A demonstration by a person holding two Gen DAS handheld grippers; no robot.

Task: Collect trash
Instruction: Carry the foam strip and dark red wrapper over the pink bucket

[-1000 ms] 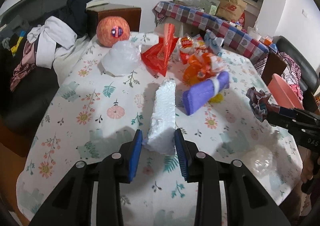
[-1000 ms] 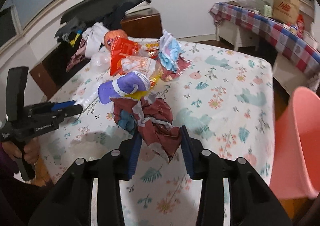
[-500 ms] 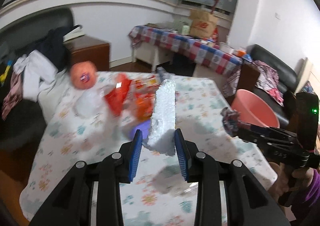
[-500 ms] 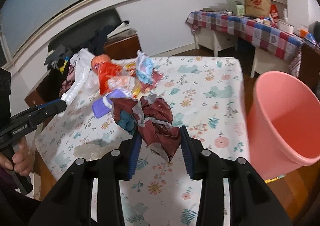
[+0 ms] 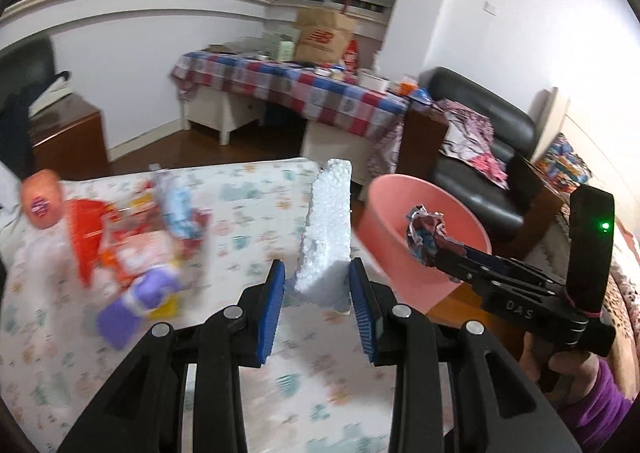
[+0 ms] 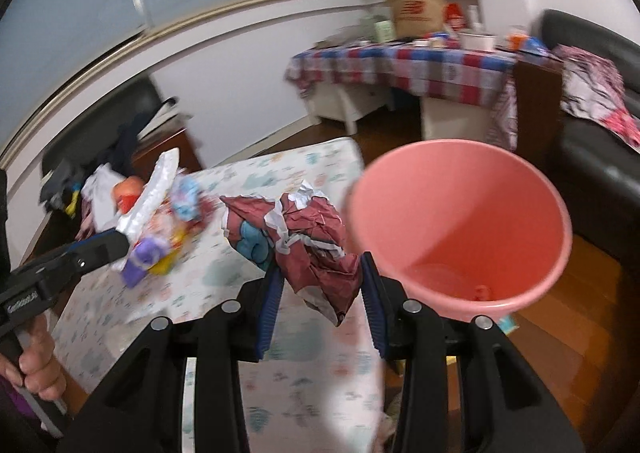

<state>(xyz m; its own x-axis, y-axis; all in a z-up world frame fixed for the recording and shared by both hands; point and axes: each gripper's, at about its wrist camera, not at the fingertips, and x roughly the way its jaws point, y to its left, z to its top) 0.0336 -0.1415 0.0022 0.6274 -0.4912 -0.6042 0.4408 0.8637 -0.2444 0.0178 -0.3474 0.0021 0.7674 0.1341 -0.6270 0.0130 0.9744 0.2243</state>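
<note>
Floral-cloth worktop point(image 5: 248, 189) fills lower left of both views, checked-cloth side table point(image 5: 304, 89) and black sofa point(image 5: 480, 141) behind. Left gripper point(image 5: 317, 293): jaws partway closed, clamped on the base of a white foam block point(image 5: 328, 229), block upright at frame centre, clear of the worktop. Right gripper point(image 6: 322, 293): jaws clamped on a crumpled maroon wrapper point(image 6: 316, 241), also lifted. In the left view that wrapper sits in front of the pink bin point(image 5: 424, 237); in the right view the bin point(image 6: 460, 221) is just right of it, mouth open toward the camera. Remaining trash pile point(image 5: 136, 229) with a purple bottle point(image 5: 132, 305) lies at left on the worktop, blurred.
</note>
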